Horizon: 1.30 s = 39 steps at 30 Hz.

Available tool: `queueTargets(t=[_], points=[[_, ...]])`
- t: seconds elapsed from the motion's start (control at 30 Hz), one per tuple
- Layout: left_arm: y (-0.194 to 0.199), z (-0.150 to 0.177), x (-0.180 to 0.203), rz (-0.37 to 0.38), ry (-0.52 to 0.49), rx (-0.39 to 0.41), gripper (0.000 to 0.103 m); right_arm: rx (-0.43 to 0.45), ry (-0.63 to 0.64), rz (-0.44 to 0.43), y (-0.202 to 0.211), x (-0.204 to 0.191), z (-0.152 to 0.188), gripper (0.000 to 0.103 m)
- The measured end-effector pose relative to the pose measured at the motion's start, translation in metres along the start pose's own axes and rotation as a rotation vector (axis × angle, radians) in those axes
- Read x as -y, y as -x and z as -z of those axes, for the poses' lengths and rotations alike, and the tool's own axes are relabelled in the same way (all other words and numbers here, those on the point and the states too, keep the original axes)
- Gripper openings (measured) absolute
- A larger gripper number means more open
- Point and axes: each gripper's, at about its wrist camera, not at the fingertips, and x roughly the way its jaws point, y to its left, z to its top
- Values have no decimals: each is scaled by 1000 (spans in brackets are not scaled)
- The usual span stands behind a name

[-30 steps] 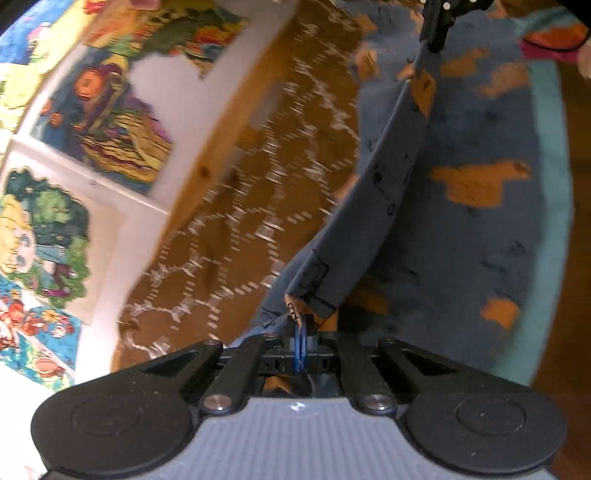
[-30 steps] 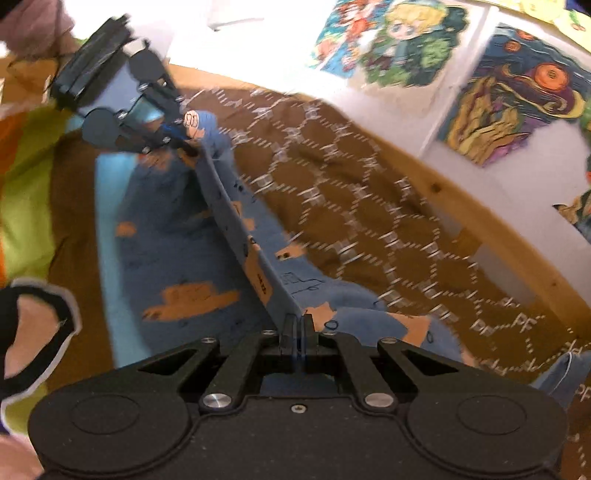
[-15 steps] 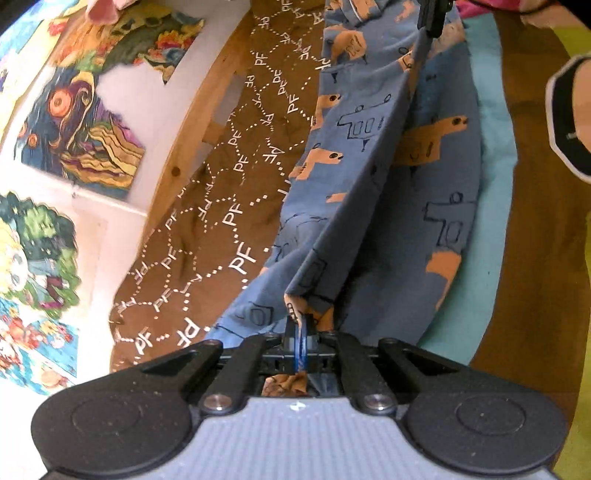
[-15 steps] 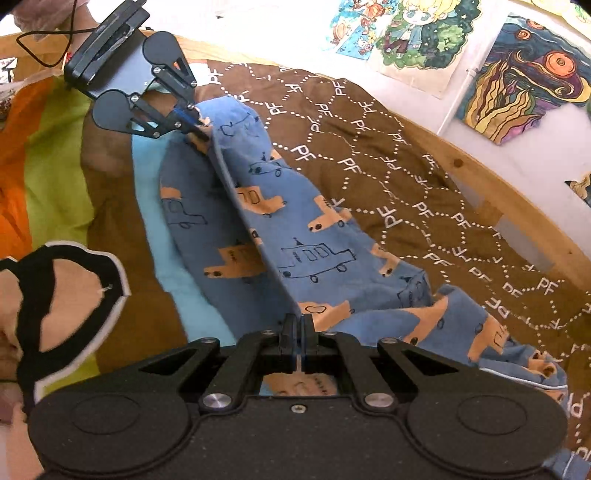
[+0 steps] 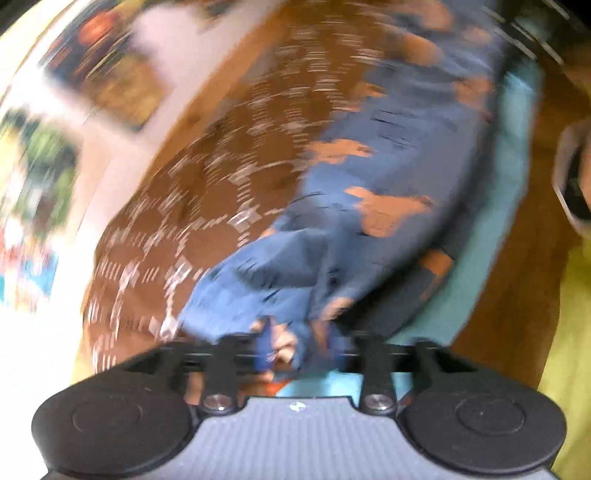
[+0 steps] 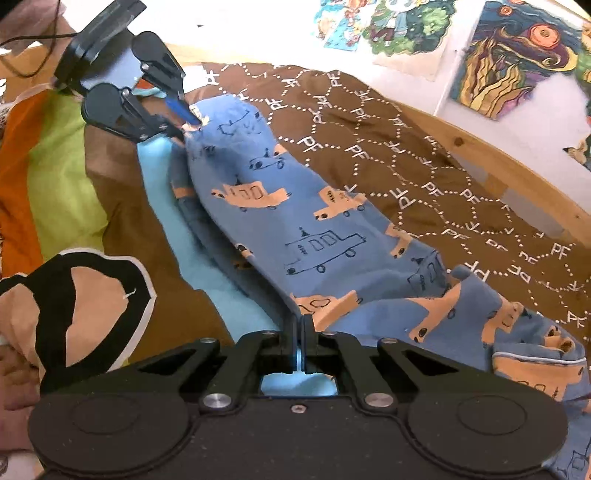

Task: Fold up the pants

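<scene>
The left tongs [image 6: 181, 123] have just been opening, releasing the pants [image 6: 295, 221] onto the bed [image 6: 369, 122] beside its wooden edge, while the right tongs [image 6: 300, 332] stay clamped on the fabric.

The left wrist view is heavily motion-blurred: ahead of its fingers the pants [image 5: 369, 192] and brown bedspread [image 5: 207, 192] smear into streaks, and only the gripper body stays sharp. The right wrist view is crisp and evenly daylit, the white wall [image 6: 258, 33] slightly overexposed. Fisheye bending curves both frames' edges, corners black.
</scene>
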Motion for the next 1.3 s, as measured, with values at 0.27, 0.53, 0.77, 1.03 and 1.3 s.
queueTargets(t=[0.27,0.53,0.77,1.03,1.3], points=[[12,11,-58,-20,713,-89,55,32,-1,22,8,-2,-3,28],[-15,5,-80,44,894,-194,22,43,-8,14,5,-5,-5,32],[-17,3,-85,-23,904,-210,9,32,-37,-7,-5,-7,-6,32],[-23,2,-87,-140,835,-275,8,19,-57,-38,-11,-7,-6,25],[7,-20,-55,-169,740,-181,66,27,-100,-6,9,4,-7,57]])
